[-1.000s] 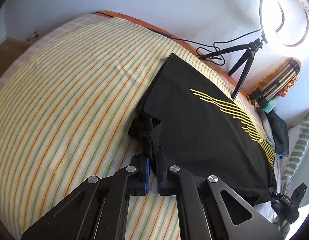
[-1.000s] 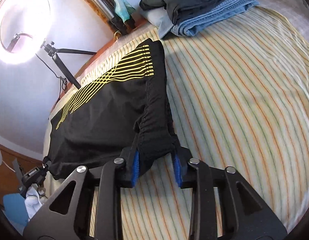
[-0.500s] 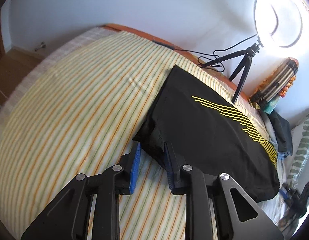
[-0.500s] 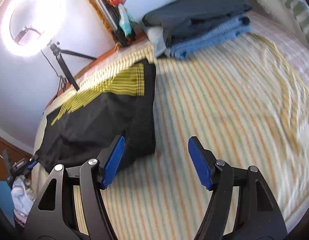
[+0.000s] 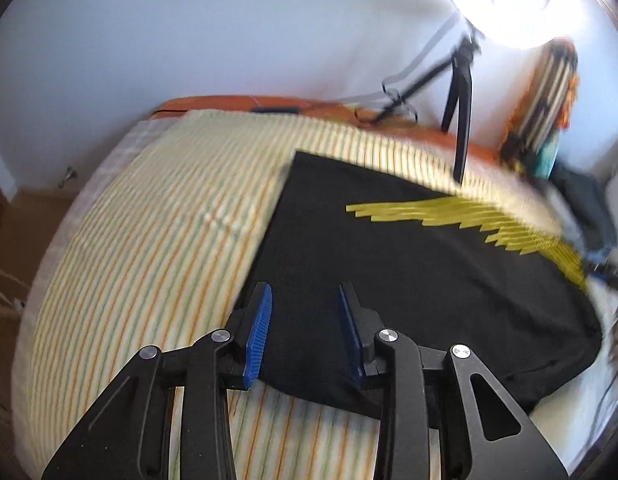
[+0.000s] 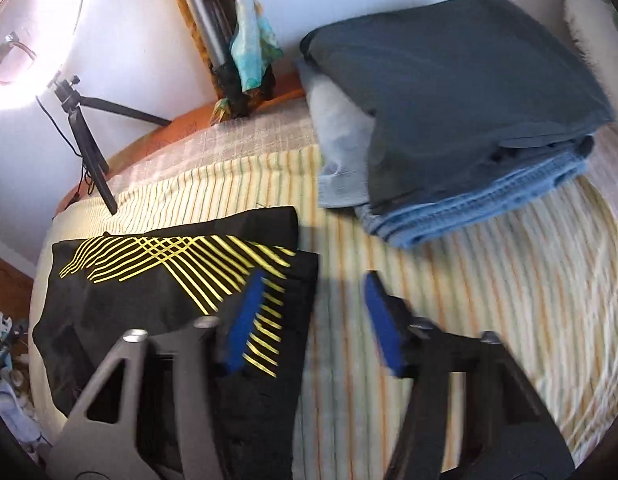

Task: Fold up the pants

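Black pants [image 5: 409,272] with a yellow line print lie folded and flat on the striped bed cover [image 5: 149,240]. My left gripper [image 5: 305,320] hovers over their near left end. Its jaws are opening, and the blue pads [image 5: 259,330] stand apart above the cloth without pressing it. In the right wrist view the pants [image 6: 169,280] lie at the lower left. My right gripper [image 6: 315,316] hangs over their right edge with jaws closing. One pad [image 6: 245,320] is above the print, the other above bare cover, and nothing is pinched.
A stack of folded clothes [image 6: 449,120] sits on the bed beyond the right gripper. A lit ring light on a small tripod [image 6: 85,136] and a colourful figure [image 6: 249,40] stand at the wall side. Striped cover stretches left of the pants.
Both grippers let go of the bunched black cloth they held, and the pants now lie flat. The left jaws opened and rose. The right gripper swung toward the clothes stack.
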A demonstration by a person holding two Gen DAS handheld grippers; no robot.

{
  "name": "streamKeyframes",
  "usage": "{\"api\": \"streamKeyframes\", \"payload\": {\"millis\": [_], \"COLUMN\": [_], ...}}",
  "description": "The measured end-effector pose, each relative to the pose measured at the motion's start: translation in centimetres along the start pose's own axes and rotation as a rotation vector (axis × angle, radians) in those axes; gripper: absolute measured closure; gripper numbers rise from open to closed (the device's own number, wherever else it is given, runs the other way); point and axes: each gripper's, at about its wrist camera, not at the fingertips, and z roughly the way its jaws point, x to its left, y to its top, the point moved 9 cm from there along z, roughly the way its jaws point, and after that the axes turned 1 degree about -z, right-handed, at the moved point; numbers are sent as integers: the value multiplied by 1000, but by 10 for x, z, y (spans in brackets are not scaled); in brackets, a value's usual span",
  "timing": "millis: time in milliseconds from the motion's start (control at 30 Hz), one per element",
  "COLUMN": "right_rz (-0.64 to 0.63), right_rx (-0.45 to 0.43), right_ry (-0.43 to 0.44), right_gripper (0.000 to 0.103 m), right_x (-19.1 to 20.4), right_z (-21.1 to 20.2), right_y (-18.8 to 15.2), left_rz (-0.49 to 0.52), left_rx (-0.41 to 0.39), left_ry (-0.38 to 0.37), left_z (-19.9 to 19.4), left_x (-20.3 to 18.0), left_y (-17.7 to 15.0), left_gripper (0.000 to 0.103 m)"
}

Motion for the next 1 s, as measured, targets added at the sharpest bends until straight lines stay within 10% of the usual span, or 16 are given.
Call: {"api": "streamKeyframes", "payload": {"millis": [367, 633, 833, 1000], "right_rz": [-129, -189, -175, -172], "right_rx": [-65, -58, -117, -133], "right_ry": [-39, -65, -56, 48], "right_gripper": [94, 94, 51, 49], "right_x": [19, 27, 39, 65], "right_z": [8, 8, -30, -58], "right_y": [27, 28, 20, -1], "left_rz": [38, -174, -451, -574], "left_rx": [-10, -9, 41, 107], "left_ry": [141, 41, -219, -293], "left_z": [18, -3, -24, -5], "left_x": [24, 55, 56, 46], "left_y": [-26, -22, -40, -50], "left_gripper": [68, 57, 40, 39]}}
